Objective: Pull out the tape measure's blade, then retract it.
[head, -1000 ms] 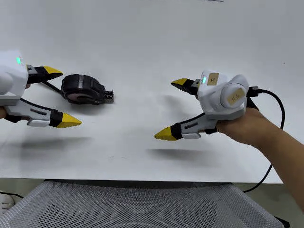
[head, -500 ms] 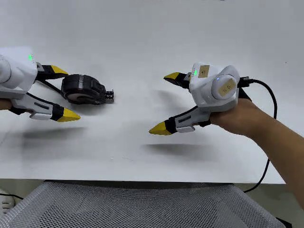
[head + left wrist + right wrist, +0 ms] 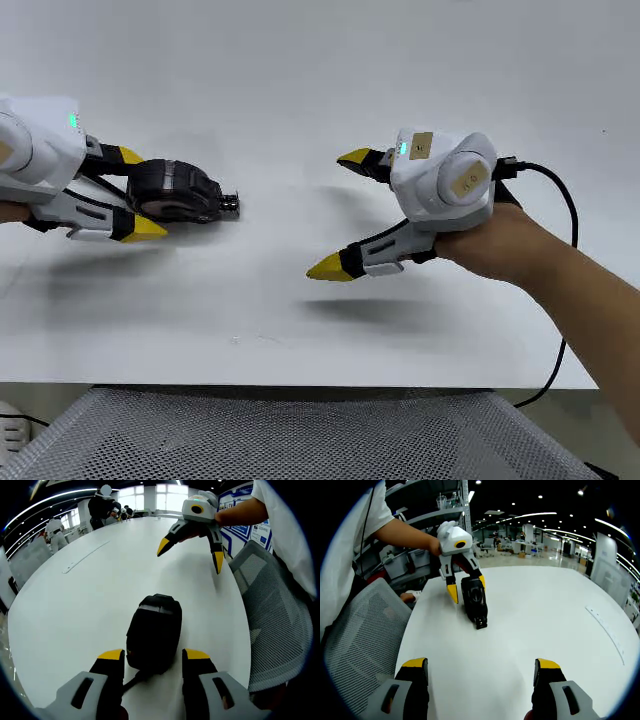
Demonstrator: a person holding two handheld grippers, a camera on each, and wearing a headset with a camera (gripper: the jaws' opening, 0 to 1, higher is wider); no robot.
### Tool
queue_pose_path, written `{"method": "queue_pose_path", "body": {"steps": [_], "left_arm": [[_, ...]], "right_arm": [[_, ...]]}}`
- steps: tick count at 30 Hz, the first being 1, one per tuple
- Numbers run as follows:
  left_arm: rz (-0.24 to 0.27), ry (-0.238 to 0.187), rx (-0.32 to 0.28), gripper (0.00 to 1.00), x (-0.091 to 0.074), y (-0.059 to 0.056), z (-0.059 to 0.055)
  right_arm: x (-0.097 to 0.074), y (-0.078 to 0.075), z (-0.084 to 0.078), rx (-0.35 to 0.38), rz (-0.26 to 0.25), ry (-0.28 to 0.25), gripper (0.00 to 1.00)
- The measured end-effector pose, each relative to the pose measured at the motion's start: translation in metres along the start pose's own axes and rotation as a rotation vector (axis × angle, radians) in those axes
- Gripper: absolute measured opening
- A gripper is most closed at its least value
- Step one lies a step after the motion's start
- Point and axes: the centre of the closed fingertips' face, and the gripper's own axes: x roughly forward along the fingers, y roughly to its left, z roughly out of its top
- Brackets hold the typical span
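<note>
While it lies on the white table [image 3: 300,70], the tape measure [image 3: 178,190] shows a black rounded case with a grey band, its hook end pointing toward the right gripper [image 3: 337,212]. The left gripper [image 3: 142,192] straddles the case. Its own view puts both jaws just beside the case's rear, but whether they pinch cannot be told. The right gripper's jaws gape, well apart from the case, with bare tabletop between. A mesh chair [image 3: 300,430] sits beyond the near edge.

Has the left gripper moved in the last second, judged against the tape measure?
Yes. In the head view the left gripper has advanced rightward to the unmoved tape measure; its jaws now flank the case.
</note>
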Motion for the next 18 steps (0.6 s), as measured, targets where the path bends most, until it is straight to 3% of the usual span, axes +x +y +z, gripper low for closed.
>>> {"method": "queue_pose_path", "body": {"steps": [11, 18], "left_arm": [[-0.003, 0.009, 0.026, 0.29, 0.002, 0.0021, -0.0002], [0.0, 0.02, 0.048, 0.28, 0.0041, 0.0016, -0.0016]], "right_arm": [[0.0059, 0.0014, 0.0016, 0.01, 0.009, -0.01, 0.85], [0.0094, 0.0022, 0.0022, 0.019, 0.013, -0.019, 0.84]]}}
